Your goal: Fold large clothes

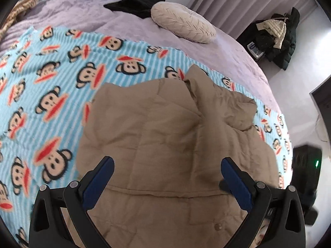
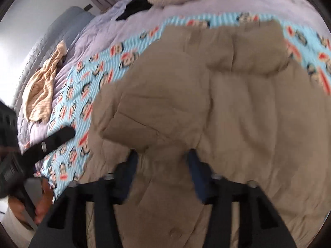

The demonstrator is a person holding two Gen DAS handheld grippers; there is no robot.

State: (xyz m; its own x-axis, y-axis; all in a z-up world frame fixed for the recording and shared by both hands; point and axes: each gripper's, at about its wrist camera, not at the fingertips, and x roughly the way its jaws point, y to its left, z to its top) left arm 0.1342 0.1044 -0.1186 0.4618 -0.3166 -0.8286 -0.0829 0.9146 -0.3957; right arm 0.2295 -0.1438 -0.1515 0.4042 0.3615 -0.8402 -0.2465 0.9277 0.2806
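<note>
Both tools open over tan quilted coat, sleeve folded in.

Tan jacket on blue-striped monkey-print blanket

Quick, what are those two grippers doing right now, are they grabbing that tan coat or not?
Left gripper: open, nothing held, above the tan coat.
Right gripper: open, a fold of the coat lies between its fingers, not pinched.

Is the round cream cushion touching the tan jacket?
Apart. The left wrist view shows the cream cushion on lilac bedding, monkey blanket between it and the tan jacket.
</note>
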